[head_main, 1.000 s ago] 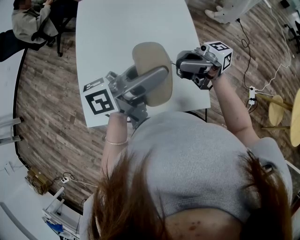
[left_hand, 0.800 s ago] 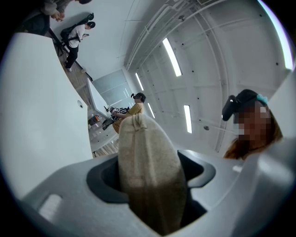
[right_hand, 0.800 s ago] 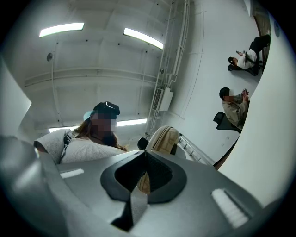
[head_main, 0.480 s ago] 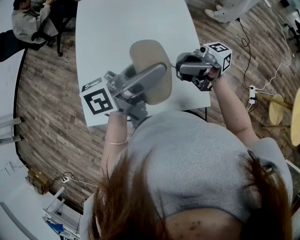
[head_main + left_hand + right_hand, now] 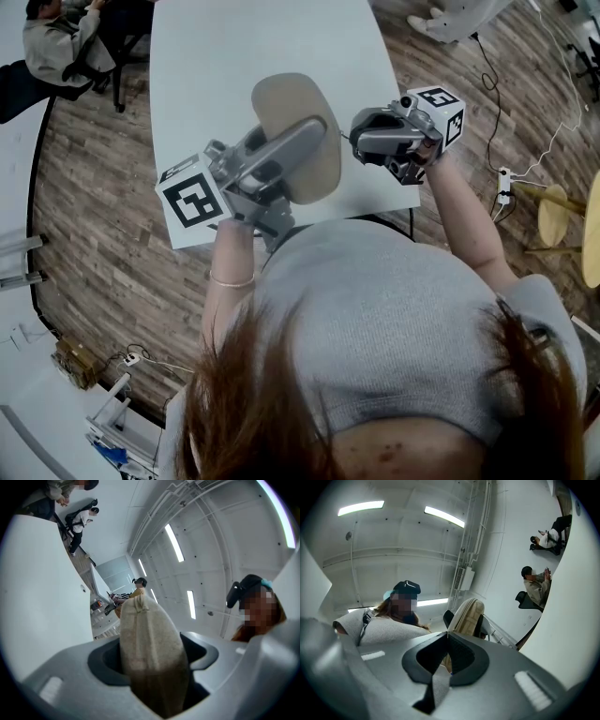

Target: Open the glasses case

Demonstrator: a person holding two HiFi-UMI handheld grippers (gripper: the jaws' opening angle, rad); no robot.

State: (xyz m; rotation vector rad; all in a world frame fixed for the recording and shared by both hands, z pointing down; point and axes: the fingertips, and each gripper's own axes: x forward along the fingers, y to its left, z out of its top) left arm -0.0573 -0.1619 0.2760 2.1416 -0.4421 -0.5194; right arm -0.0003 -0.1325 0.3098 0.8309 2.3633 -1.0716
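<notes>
The beige fabric glasses case (image 5: pixel 286 108) hangs above the white table (image 5: pixel 225 56), pinched across its width by my left gripper (image 5: pixel 319 136). In the left gripper view the case (image 5: pixel 152 658) fills the gap between the jaws and stands up out of them, closed. My right gripper (image 5: pixel 356 136) hovers just to the right of the case, jaws pressed together with nothing seen between them. In the right gripper view its jaws (image 5: pixel 447 637) meet in a line, and the case (image 5: pixel 468 613) shows edge-on just beyond them.
The table's near edge (image 5: pixel 281 230) lies close under both grippers. A seated person (image 5: pixel 56 42) and a chair are at the far left corner. Wooden stools (image 5: pixel 555 220) and cables (image 5: pixel 502 187) are on the plank floor at the right.
The left gripper and the case have drifted slightly up and left in the head view. The right gripper has barely moved and stays shut.
</notes>
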